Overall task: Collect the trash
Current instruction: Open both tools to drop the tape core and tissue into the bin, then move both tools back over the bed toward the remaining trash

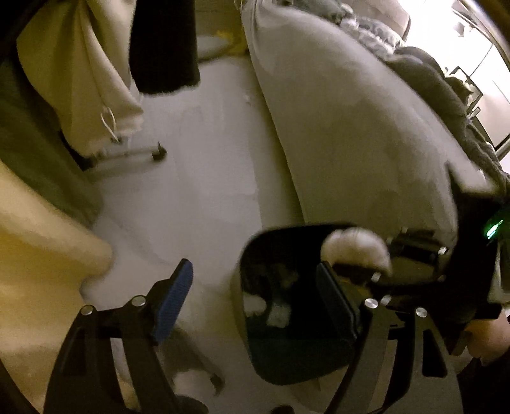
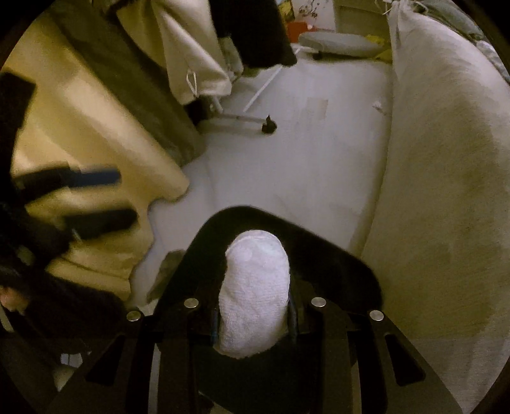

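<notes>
Black hand-held gripper (image 1: 255,299), blue pads (image 1: 173,301)

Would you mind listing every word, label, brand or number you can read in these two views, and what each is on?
None: no legible text in either view.
Green light on the device at the right edge: a glow, no characters.
Yellow and red things far across the floor: too blurred to read.

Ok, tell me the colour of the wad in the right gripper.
White wad, clearest in the right wrist view.

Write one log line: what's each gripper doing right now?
left gripper: open, empty | right gripper: shut on white wad | over black bin
</notes>
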`<state>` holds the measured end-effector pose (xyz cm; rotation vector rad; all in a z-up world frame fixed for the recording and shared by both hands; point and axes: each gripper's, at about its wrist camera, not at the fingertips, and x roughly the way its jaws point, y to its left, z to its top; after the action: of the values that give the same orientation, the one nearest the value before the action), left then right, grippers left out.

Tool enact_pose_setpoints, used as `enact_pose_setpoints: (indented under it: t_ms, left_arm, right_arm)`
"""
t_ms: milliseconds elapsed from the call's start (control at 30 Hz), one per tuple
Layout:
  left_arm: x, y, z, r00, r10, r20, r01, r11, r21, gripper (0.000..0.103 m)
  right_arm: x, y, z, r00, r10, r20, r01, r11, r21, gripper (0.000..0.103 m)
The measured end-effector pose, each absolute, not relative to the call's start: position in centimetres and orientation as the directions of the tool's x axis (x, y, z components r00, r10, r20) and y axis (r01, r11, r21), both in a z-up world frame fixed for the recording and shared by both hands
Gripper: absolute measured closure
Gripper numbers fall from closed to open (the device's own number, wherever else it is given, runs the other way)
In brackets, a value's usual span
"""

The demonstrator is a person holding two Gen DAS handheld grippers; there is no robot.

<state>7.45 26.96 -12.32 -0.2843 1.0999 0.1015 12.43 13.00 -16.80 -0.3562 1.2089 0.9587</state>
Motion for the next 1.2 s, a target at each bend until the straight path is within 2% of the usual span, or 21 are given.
enact_pose_setpoints:
  t_ms: [233,500,567,700,867,1033,1200]
  left_arm:
    - [7.3,26.8,-9.5,0.560,-0.048,-0.827,-0.196,0.962,-0.188,0.024]
    - [7.5,27.3,-5.8,0.707,-0.038,-0.706,-0.173,0.959,-0.225,0.030]
    - [7.6,27.5,-5.1,0.728,-0.029,-0.685,-0.181,0.956,-0.232,0.030]
    - [7.8,27.3,-3.5,0.771,-0.007,-0.636,-0.188,0.953,-0.238,0.031]
    - [8.1,26.5,-2.0,0.803,-0.003,-0.597,-0.196,0.943,-0.268,0.030]
    - [8.8,24.6,-0.7,0.825,0.018,-0.564,-0.184,0.953,-0.240,0.030]
    - [9.6,22.5,0.0,0.843,0.002,-0.537,-0.155,0.958,-0.240,0.028]
  right_arm:
    - [11.4,13.6,-18.3,0.029,0.363,-0.931,-0.805,0.561,0.194,0.070]
    - [11.3,13.7,-18.6,0.025,0.320,-0.947,-0.812,0.559,0.167,0.065]
    - [11.2,13.6,-18.7,0.021,0.311,-0.950,-0.811,0.560,0.166,0.052]
    - [11.0,13.2,-18.7,0.008,0.296,-0.955,-0.814,0.556,0.165,0.047]
    - [11.0,12.5,-16.9,0.028,0.338,-0.941,-0.816,0.552,0.174,0.040]
    - [11.4,11.0,-14.8,0.045,0.405,-0.913,-0.810,0.549,0.204,0.035]
    - [11.8,9.1,-12.0,0.091,0.496,-0.864,-0.812,0.539,0.224,0.035]
